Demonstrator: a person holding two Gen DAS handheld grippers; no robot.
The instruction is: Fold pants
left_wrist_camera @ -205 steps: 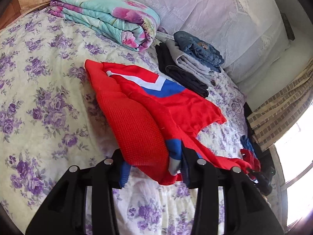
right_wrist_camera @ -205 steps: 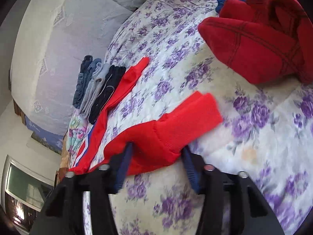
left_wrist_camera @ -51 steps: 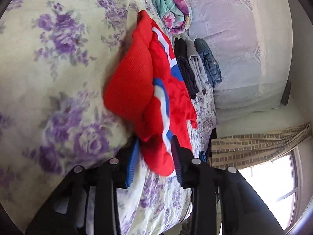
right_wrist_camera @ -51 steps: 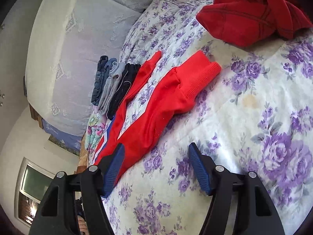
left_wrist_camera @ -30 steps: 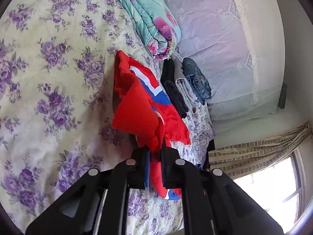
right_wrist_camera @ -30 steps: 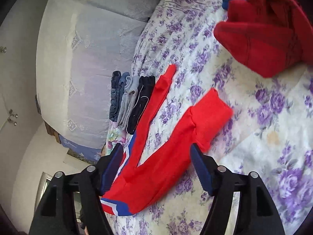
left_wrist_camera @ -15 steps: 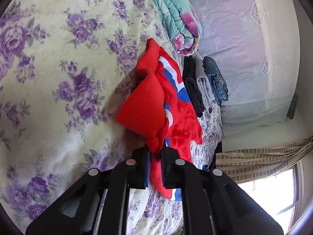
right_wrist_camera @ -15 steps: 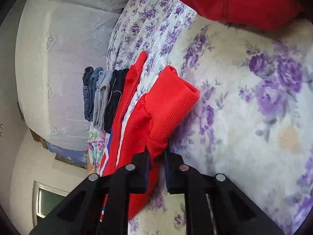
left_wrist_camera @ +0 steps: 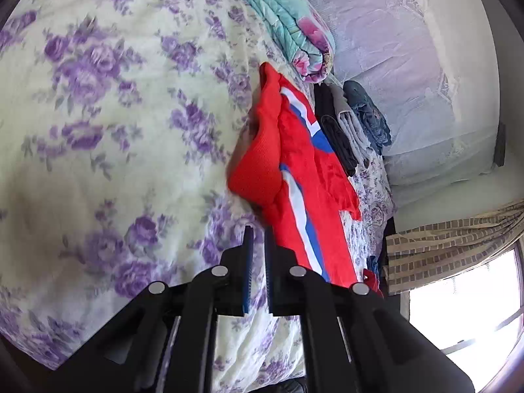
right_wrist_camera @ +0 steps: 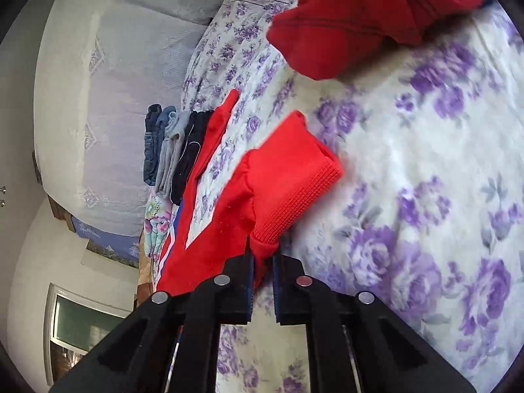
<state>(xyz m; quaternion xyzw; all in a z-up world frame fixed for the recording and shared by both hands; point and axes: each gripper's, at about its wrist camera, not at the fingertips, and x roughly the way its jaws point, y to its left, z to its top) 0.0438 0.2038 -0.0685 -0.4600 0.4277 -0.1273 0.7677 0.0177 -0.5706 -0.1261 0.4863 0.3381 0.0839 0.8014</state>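
Note:
Red track pants [left_wrist_camera: 288, 170] with a blue and white side stripe lie on the floral bedsheet [left_wrist_camera: 114, 131]. In the left wrist view my left gripper [left_wrist_camera: 258, 232] has its jaws nearly together at the pants' edge, red cloth beside its right finger; a grip is not clear. In the right wrist view my right gripper [right_wrist_camera: 263, 255] is shut on the ribbed red cuff [right_wrist_camera: 288, 193] of one pants leg [right_wrist_camera: 209, 239]. The other leg [right_wrist_camera: 216, 131] lies stretched toward the folded clothes.
A row of folded dark, grey and denim clothes [left_wrist_camera: 353, 124] lies beyond the pants, also in the right wrist view [right_wrist_camera: 170, 150]. A folded floral quilt [left_wrist_camera: 288, 23] lies further back. A dark red garment pile [right_wrist_camera: 366, 9] sits at the bed's far side. A curtain and window [left_wrist_camera: 458, 278] are right.
Both grippers closed on the pants in the last second. The left gripper then shifted, and the red cloth now sits mostly to the right of its fingers. The right keeps the cuff.

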